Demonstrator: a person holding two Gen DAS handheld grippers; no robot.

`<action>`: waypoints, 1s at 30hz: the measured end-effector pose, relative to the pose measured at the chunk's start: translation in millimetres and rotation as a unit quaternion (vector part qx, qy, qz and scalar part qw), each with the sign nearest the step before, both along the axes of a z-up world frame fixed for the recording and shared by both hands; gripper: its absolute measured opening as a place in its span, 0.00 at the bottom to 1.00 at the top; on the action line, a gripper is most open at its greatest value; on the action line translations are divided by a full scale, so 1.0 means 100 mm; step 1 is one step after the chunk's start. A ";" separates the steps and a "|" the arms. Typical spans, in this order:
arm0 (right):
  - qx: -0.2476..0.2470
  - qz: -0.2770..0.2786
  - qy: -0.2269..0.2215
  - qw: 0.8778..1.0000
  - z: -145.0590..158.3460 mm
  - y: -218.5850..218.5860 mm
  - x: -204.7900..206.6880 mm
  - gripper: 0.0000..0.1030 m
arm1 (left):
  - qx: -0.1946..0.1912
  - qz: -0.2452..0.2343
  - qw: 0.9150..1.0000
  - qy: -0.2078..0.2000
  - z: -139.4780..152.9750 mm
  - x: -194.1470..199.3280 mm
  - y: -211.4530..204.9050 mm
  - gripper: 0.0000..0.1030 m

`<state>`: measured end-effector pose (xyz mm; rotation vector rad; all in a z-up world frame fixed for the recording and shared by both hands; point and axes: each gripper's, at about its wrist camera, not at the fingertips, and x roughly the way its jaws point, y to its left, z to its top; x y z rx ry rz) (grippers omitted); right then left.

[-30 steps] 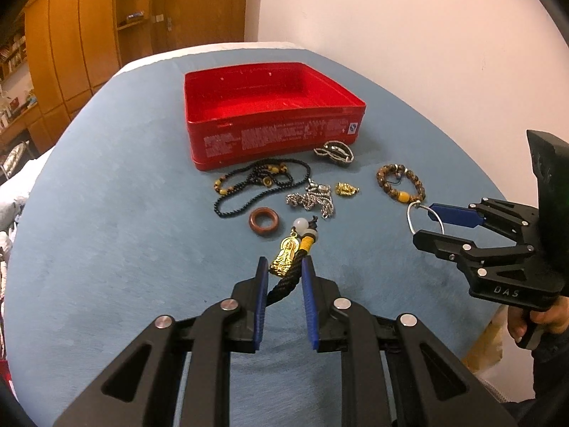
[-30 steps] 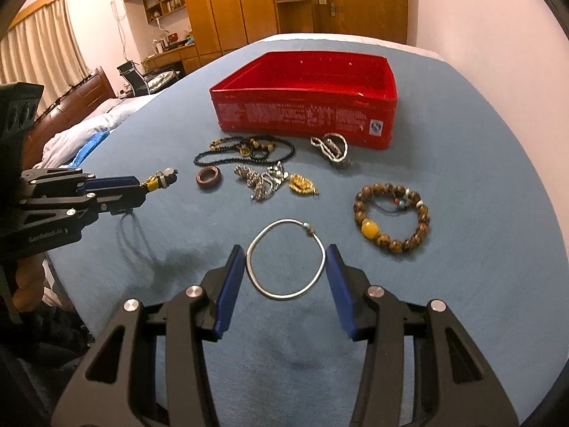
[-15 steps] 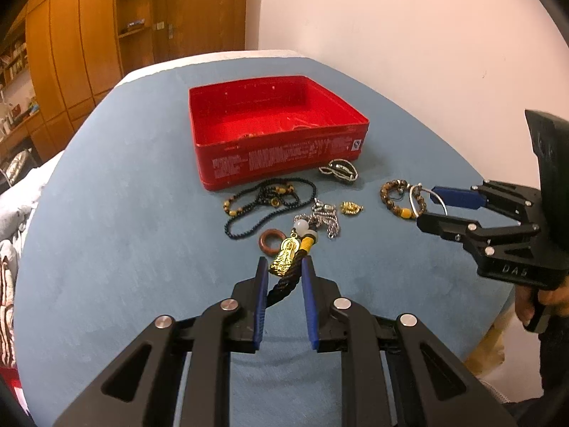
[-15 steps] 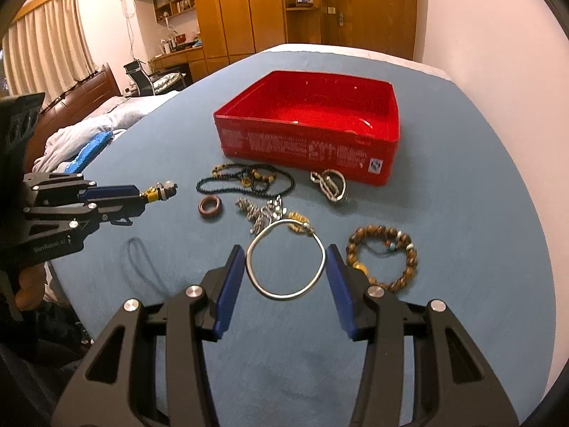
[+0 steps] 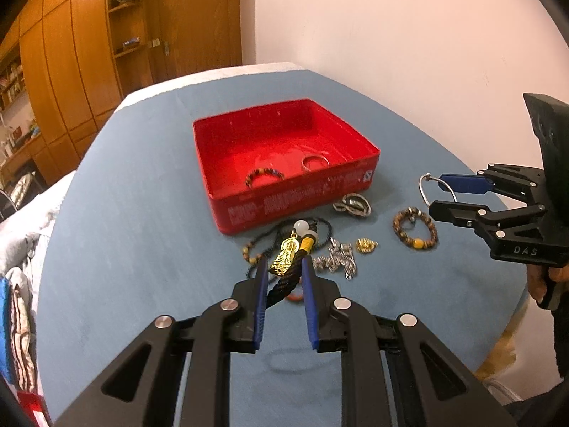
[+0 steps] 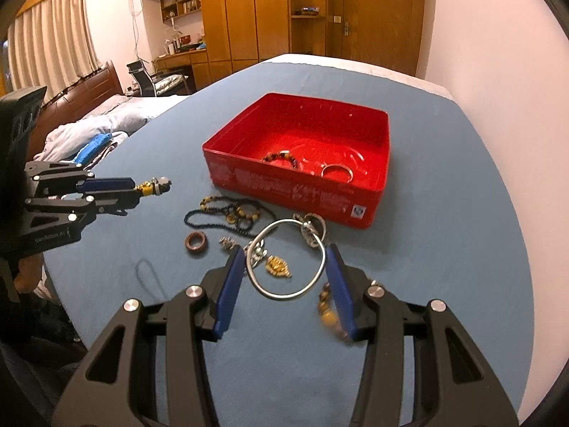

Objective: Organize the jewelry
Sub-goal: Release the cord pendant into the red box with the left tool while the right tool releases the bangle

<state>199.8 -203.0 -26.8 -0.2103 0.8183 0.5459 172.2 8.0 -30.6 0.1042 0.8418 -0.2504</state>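
Note:
My left gripper [image 5: 284, 267] is shut on a black cord charm [image 5: 286, 283] with a gold pendant [image 5: 284, 256] and a white bead, held above the table. In the right wrist view my right gripper [image 6: 286, 258] is shut on a silver bangle [image 6: 270, 290], also lifted. A red tin box [image 5: 295, 206] stands beyond both; a beaded bracelet [image 5: 265, 176] and a silver ring [image 5: 314, 162] lie inside it. The left gripper [image 6: 131, 190] shows at the left of the right wrist view, the right gripper [image 5: 439, 195] at the right of the left wrist view.
On the blue table [image 6: 444, 249] before the box lie a black bead necklace [image 6: 227, 213], a brown ring [image 6: 195, 242], a silver chain [image 5: 336, 259], a gold charm [image 6: 277, 267], a knotted silver piece [image 5: 352, 204] and a wooden bead bracelet [image 5: 414, 227]. A bed [image 6: 106, 121] stands at left.
Both grippers have risen and drawn toward the red box with their pieces still gripped. The box's inside, with a bracelet and a ring, has come into view.

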 end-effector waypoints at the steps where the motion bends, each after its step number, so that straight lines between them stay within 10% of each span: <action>1: 0.000 0.001 -0.001 1.000 0.02 -0.01 0.03 0.44 | 0.001 -0.001 1.000 -0.002 0.02 0.03 0.01 0.18; 18: 0.019 0.003 0.016 1.000 0.34 0.13 1.25 0.44 | 0.001 -0.027 1.000 -0.015 0.36 1.09 -0.03 0.18; 30: -0.013 -0.009 0.074 0.997 -0.25 0.46 1.96 0.44 | -0.004 -0.021 0.998 0.053 -0.23 1.97 -0.06 0.18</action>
